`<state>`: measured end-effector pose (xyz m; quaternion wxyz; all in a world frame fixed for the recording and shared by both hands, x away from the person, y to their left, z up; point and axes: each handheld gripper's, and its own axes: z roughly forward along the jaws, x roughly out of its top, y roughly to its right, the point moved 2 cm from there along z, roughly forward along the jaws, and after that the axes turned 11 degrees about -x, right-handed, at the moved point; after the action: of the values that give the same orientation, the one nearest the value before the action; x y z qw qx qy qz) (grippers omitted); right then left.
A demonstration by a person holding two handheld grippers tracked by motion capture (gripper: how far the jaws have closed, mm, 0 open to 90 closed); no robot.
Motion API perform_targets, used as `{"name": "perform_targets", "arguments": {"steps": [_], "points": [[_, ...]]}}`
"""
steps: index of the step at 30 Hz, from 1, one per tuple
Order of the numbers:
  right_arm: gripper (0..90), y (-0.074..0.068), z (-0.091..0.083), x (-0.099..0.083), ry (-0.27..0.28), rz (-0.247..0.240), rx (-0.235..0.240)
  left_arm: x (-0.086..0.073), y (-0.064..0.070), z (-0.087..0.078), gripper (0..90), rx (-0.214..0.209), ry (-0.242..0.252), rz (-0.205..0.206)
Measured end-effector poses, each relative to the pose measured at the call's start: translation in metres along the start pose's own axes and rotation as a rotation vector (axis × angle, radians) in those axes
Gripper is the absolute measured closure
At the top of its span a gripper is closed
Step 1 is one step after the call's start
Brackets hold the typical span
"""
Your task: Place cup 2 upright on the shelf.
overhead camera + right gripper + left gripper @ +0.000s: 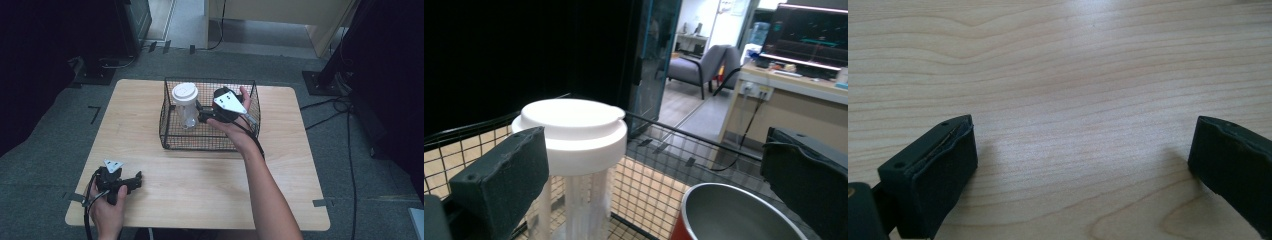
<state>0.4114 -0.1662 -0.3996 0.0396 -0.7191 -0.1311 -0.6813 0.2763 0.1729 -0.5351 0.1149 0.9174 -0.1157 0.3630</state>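
Writing is unreadable on the white-lidded cup [185, 106]; right claw [201, 116] spread beside it, left claw [134, 181] spread.

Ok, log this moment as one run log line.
right gripper: open, in wire basket beside white-lidded cup | left gripper: open, idle over table

Table [150, 100]: pale wood with wavy grain lines. Basket [170, 135]: black wire in a square grid pattern. Cup [185, 106]: clear ribbed body under a plain white lid [571, 122]. Second cup [734, 215]: red outside, bare silver metal inside. Left gripper [136, 182]: black, with a light grey three-cornered plate on top. Right gripper [202, 114]: black, with the same grey plate; its jaws carry matte black pads. Floor [350, 165]: dark grey, marked with grey tape strips.
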Motion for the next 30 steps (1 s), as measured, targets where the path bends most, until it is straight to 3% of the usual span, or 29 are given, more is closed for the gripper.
{"name": "perform_targets", "arguments": {"steps": [12, 30], "points": [[0.0, 0.031, -0.033, 0.000, 0.026, 0.024, -0.079, 0.000, 0.000, 0.000, 0.0, -0.004, -0.002, 0.005], [0.0, 0.075, -0.081, -0.022, 0.014, 0.048, -0.158, 0.000, 0.000, 0.000, 0.0, -0.004, -0.002, 0.008]]}}
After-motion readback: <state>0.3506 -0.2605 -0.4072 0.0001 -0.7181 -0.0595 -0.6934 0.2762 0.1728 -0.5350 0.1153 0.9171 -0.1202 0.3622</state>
